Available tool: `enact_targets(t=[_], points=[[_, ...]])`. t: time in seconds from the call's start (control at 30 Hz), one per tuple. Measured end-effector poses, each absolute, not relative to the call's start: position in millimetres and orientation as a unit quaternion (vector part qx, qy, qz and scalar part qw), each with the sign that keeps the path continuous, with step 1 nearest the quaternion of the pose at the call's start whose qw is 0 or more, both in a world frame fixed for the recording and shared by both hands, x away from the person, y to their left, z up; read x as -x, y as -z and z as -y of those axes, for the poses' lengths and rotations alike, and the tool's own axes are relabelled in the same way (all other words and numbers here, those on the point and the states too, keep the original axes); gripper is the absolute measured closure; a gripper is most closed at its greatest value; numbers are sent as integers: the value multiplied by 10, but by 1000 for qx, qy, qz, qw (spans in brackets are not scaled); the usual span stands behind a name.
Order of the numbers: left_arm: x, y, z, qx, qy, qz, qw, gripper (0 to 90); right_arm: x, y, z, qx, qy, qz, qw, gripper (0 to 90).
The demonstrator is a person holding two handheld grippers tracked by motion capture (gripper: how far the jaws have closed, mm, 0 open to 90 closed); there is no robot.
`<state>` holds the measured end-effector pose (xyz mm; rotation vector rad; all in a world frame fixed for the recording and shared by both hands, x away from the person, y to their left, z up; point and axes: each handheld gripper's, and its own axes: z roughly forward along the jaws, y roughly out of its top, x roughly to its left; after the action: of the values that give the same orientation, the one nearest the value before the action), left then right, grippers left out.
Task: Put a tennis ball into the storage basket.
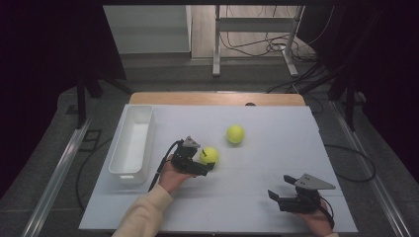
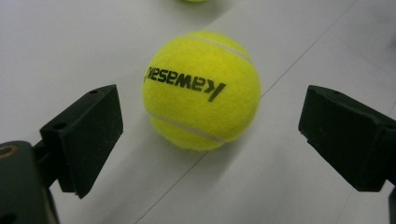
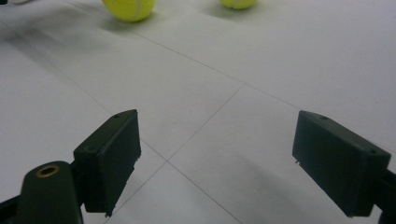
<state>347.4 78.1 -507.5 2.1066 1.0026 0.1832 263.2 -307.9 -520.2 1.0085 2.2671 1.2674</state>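
A yellow tennis ball (image 2: 201,91) with black lettering lies on the white table between the wide-apart jaws of my left gripper (image 2: 210,122), and neither jaw touches it. From above, that ball (image 1: 211,154) sits just right of the left gripper (image 1: 200,159), which a hand holds. Farther back rests a second yellow ball (image 1: 235,134). My right gripper (image 1: 279,186) stands open near the front right of the table with nothing between its jaws (image 3: 217,123). Both balls, the near one (image 3: 128,8) and the far one (image 3: 238,3), lie well ahead of it.
A long white bin (image 1: 131,143) stands along the table's left side, to the left of my left hand. The white table sheet (image 1: 276,148) has a wooden edge at the back. Cables and a metal stand lie on the floor beyond.
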Motion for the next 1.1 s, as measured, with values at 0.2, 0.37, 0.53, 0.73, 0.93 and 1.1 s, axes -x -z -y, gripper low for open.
enact_targets(t=[0.2, 0.37, 0.53, 0.73, 0.93, 1.1], points=[[-3546, 5073, -730, -832, -76, -390, 386, 71, -2633, 5210, 3075, -357, -447, -801, 176, 156], [-3597, 5080, -712, -832, -78, -392, 385, 72, -2632, 5212, 3075, -357, -447, -801, 176, 156], [-3644, 5103, -687, -834, -72, -393, 381, 72, -2633, 5214, 3077, -357, -445, -802, 175, 157], [-3678, 5143, -635, -840, -62, -389, 373, 96, -2631, 5213, 3079, -356, -445, -803, 175, 156], [-3675, 5164, -619, -846, -66, -384, 365, 220, -2633, 5213, 3080, -356, -446, -802, 174, 157], [-3669, 5152, -647, -847, -67, -380, 366, 257, -2633, 5214, 3079, -356, -447, -802, 174, 157]])
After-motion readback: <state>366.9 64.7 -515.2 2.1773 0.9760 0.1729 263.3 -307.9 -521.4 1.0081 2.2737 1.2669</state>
